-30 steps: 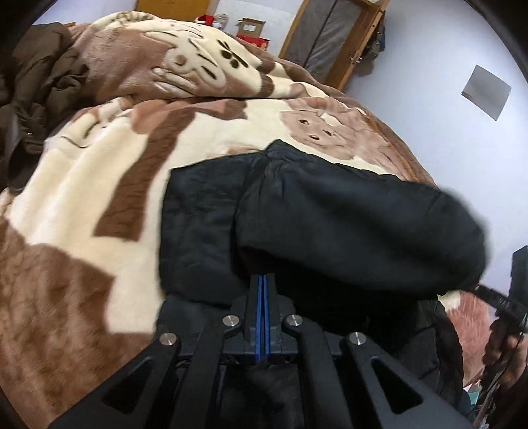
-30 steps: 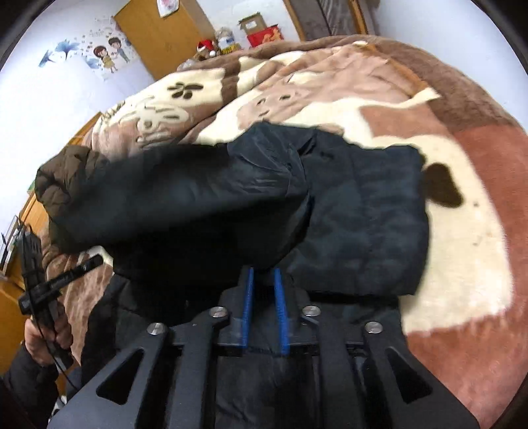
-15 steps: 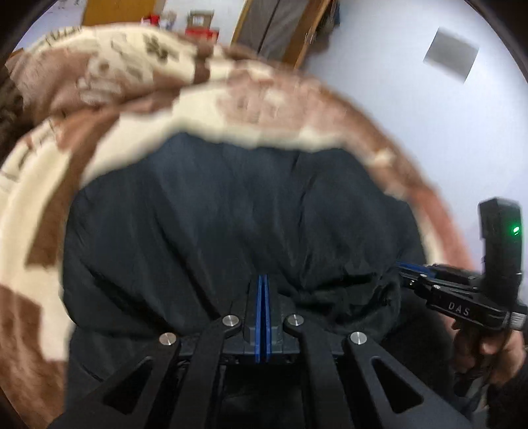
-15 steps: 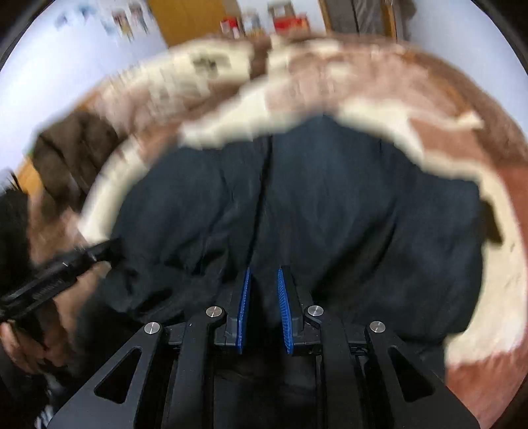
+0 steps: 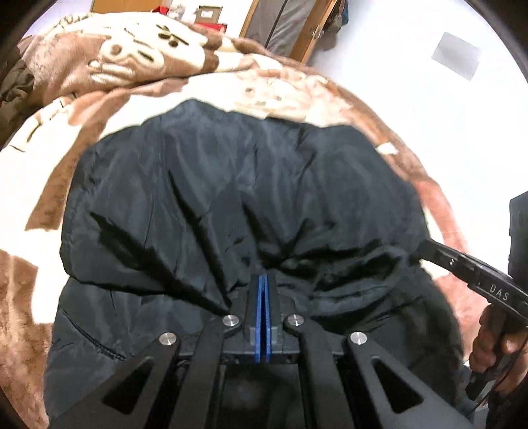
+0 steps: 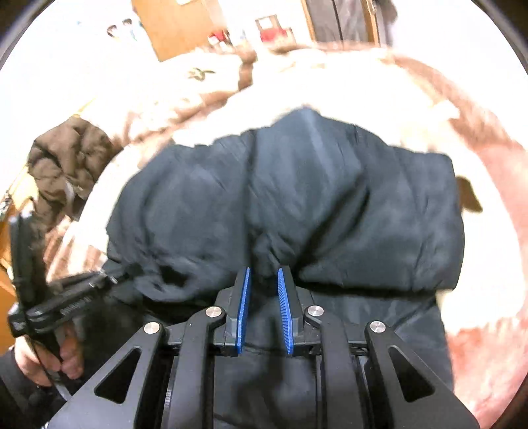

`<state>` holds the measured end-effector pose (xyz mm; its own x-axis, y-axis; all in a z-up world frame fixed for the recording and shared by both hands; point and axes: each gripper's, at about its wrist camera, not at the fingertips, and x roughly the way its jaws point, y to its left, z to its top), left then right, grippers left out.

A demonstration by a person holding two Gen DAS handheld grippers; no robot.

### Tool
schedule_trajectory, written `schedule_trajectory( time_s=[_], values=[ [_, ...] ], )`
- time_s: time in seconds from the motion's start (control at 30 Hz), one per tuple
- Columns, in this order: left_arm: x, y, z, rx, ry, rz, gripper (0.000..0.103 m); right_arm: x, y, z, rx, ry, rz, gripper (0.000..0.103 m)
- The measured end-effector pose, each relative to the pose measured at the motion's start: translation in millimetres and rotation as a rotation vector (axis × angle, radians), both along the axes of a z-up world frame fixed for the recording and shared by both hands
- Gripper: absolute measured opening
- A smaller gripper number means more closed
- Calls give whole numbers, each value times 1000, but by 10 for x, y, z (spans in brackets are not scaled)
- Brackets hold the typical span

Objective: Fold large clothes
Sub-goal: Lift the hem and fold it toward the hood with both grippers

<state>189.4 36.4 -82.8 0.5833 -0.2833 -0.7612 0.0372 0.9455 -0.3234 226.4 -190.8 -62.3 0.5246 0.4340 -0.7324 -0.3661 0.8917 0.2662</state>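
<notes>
A large black jacket [image 5: 247,184] lies on the bed, its near part doubled over onto the rest. My left gripper [image 5: 264,280] is shut on a thin pinch of its folded edge, and creases run out from the blue pads. In the right wrist view the same jacket [image 6: 297,198] fills the middle. My right gripper [image 6: 263,274] is shut on a thicker wad of its fabric, which keeps the pads a little apart. Each view shows the other gripper biting the same edge: the right gripper [image 5: 425,247] at the right, the left gripper [image 6: 109,279] at the left.
A brown and cream plush blanket [image 5: 49,184] covers the bed around the jacket. A crumpled brown coat [image 6: 66,165] lies at the bed's left side. A person's hand [image 6: 39,359] holds the left tool. A wooden wardrobe [image 5: 283,26] and a white wall stand beyond.
Both grippers carried the jacket's held edge forward and down. The raised flap, which hung across the view, now lies spread over the far part of the jacket. Both grips are unchanged.
</notes>
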Motion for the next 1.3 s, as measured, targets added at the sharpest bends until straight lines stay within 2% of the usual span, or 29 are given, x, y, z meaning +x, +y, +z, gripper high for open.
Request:
schedule_trajectory(
  time_s=[0.07, 0.13, 0.2, 0.27, 0.37, 0.43, 0.53, 0.67, 0.8, 0.9, 0.97, 1.0, 1.07, 1.2, 1.3],
  values=[
    [22, -47, 81, -2, -29, -2, 2, 49, 176, 57, 26, -25, 49, 18],
    [113, -107, 83, 8, -28, -2, 2, 131, 395, -53, 8, -12, 91, 18],
    [210, -139, -83, 18, 12, -1, 2, 303, 527, -400, -62, 80, 87, 18],
    [306, -105, -361, 45, 95, 19, 2, 434, 552, -724, -79, 163, 71, 17],
    [303, -12, -611, -39, 109, 39, 2, 438, 445, -936, -7, 158, 58, 15],
    [299, 9, -609, -57, 110, 47, 2, 437, 426, -921, 3, 167, 59, 15],
    [269, -22, -479, -30, 114, 33, 2, 374, 422, -731, -26, 157, 66, 15],
    [154, -12, -139, -27, 55, 20, 2, 215, 283, -191, 18, 18, 64, 17],
    [314, 145, 166, 4, -41, 56, 2, 451, 146, 119, 26, -77, -21, 17],
    [563, 361, 171, 44, -58, 133, 2, 764, 26, 8, -17, -35, -109, 17],
    [582, 501, 22, 66, -17, 187, 2, 900, -106, -204, -36, 41, -140, 17],
    [620, 567, -96, 46, 12, 199, 2, 938, -163, -336, -21, 69, -144, 17],
    [613, 610, -296, -3, 39, 199, 2, 920, -249, -438, -13, 55, -143, 17],
    [524, 529, -370, 26, 16, 184, 2, 881, -280, -440, -17, 54, -144, 17],
    [483, 509, -224, 16, 39, 203, 2, 804, -229, -182, -26, 43, -163, 17]
  ],
)
